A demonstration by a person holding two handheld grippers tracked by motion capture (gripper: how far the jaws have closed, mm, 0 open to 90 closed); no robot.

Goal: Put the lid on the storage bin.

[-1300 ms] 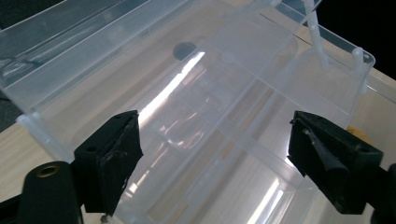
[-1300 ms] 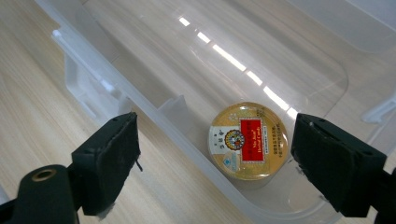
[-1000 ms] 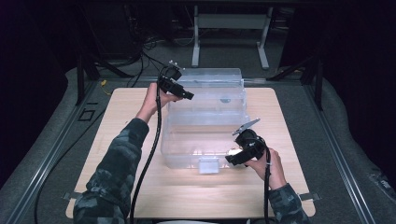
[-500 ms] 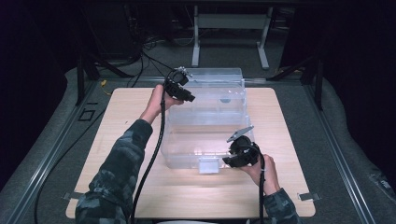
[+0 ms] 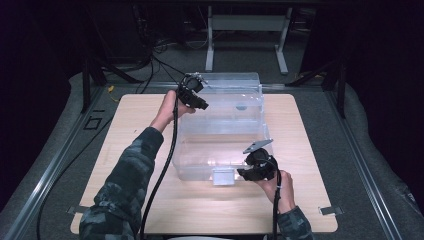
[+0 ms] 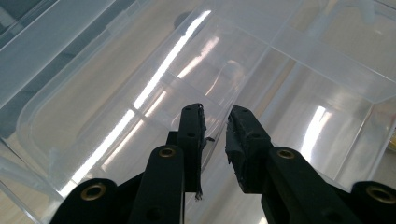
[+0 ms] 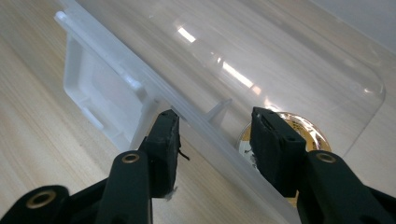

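Observation:
A clear plastic storage box (image 5: 225,125) with its lid on stands in the middle of the wooden table (image 5: 140,130). My left gripper (image 5: 202,105) is at the box's far left corner. Its jaws have just been closing and are shut on the clear lid rim (image 6: 215,122), as the left gripper view (image 6: 217,114) shows. My right gripper (image 5: 241,174) is at the near rim, right of a white latch (image 5: 223,176). Its jaws have just been opening a little and straddle the lid's edge strip (image 7: 201,123); the right pad stands off it in the right gripper view (image 7: 215,119).
A round gold-coloured disc (image 7: 299,128) lies under the clear plastic by the right jaw. A small dark spot (image 5: 241,106) shows inside the box. Cables and a metal stand (image 5: 245,30) lie on the floor beyond the table. Bare wood surrounds the box.
The left gripper shifted slightly onto the far left corner and closed on the rim. The right gripper narrowed its jaws around the near rim beside the latch. Both hands barely moved.

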